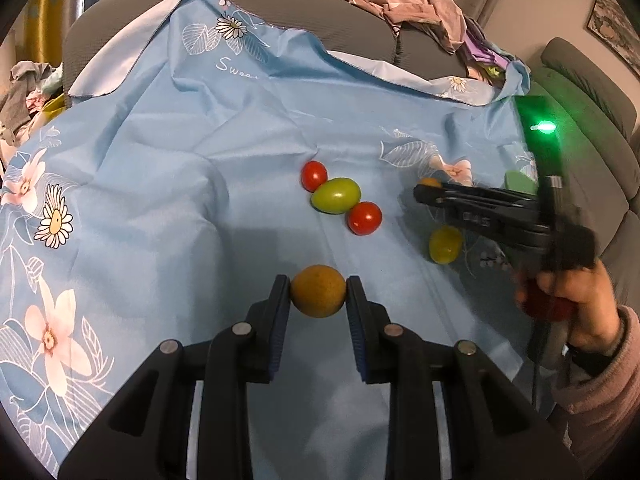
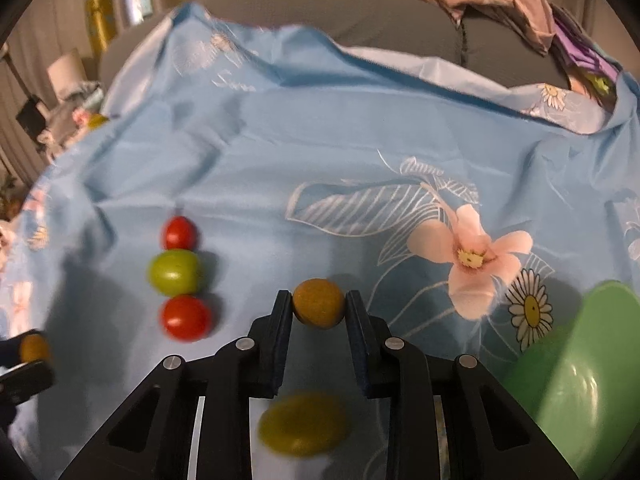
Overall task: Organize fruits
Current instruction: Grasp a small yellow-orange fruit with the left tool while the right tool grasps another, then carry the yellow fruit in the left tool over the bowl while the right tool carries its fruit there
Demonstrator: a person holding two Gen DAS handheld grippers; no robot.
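Note:
My left gripper is shut on a small round orange fruit above the blue flowered cloth. My right gripper is shut on another small orange fruit; it shows at the right of the left wrist view. A red tomato, a green tomato and a second red tomato lie in a touching row on the cloth. A yellow-green tomato lies under the right gripper, and shows blurred in the right wrist view.
A green bowl stands at the lower right of the right wrist view. A grey sofa back with a heap of pink clothes lies behind the cloth. More clothes lie at the far left.

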